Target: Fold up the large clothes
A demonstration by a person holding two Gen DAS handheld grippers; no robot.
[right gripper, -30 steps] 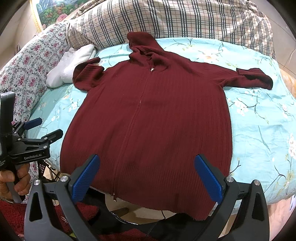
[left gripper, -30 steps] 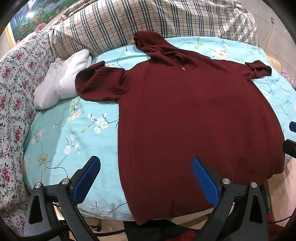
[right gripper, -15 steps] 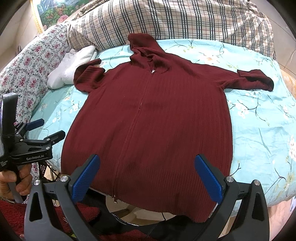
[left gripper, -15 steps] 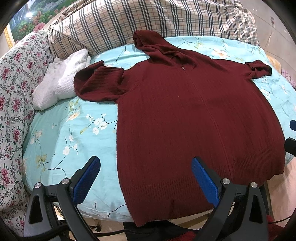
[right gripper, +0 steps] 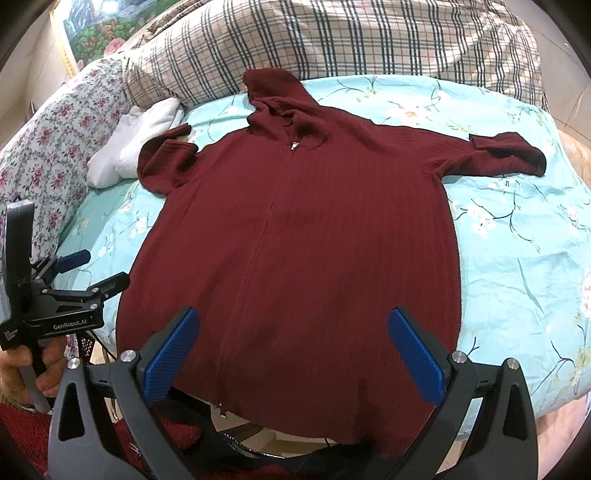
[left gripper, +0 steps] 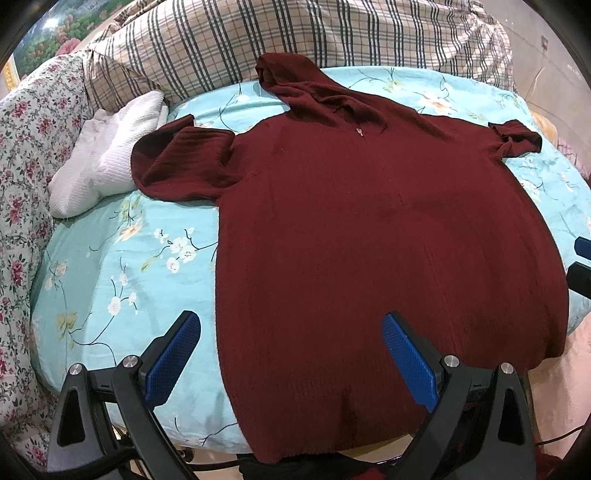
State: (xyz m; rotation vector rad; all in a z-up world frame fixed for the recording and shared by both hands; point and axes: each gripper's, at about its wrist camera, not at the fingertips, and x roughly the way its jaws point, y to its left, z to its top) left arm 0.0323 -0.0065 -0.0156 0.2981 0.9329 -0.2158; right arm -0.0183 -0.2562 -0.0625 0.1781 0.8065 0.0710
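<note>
Item under inspection: one dark red hooded cardigan, laid flat, front side up, on a bed with a light blue floral sheet. Its long axis runs from the near bed edge to the far end; the hood points away from the cameras toward a plaid pillow, and the hem hangs slightly over the near edge. The zip line runs along this axis, closed up to the collar. Both short sleeves extend sideways, each with its cuff turned or bunched.

Left hand-held gripper: jaws spread wide, holding nothing, positioned above the near left part of the hem. Right hand-held gripper: jaws likewise spread wide and empty, above the middle of the hem.

Left wrist view: shows the left sleeve in detail, lying just beside a white textured cloth, and a floral quilt along the left side. The right hand-held gripper shows only as a blue and black sliver at the right margin.

Right wrist view: shows the right sleeve fully, spread on bare sheet, and the zipper pull. It alone shows the left hand-held gripper from the side, its fingers apart, gripped by a person's hand at lower left, beside the bed edge. A framed landscape picture appears behind the bed.
</note>
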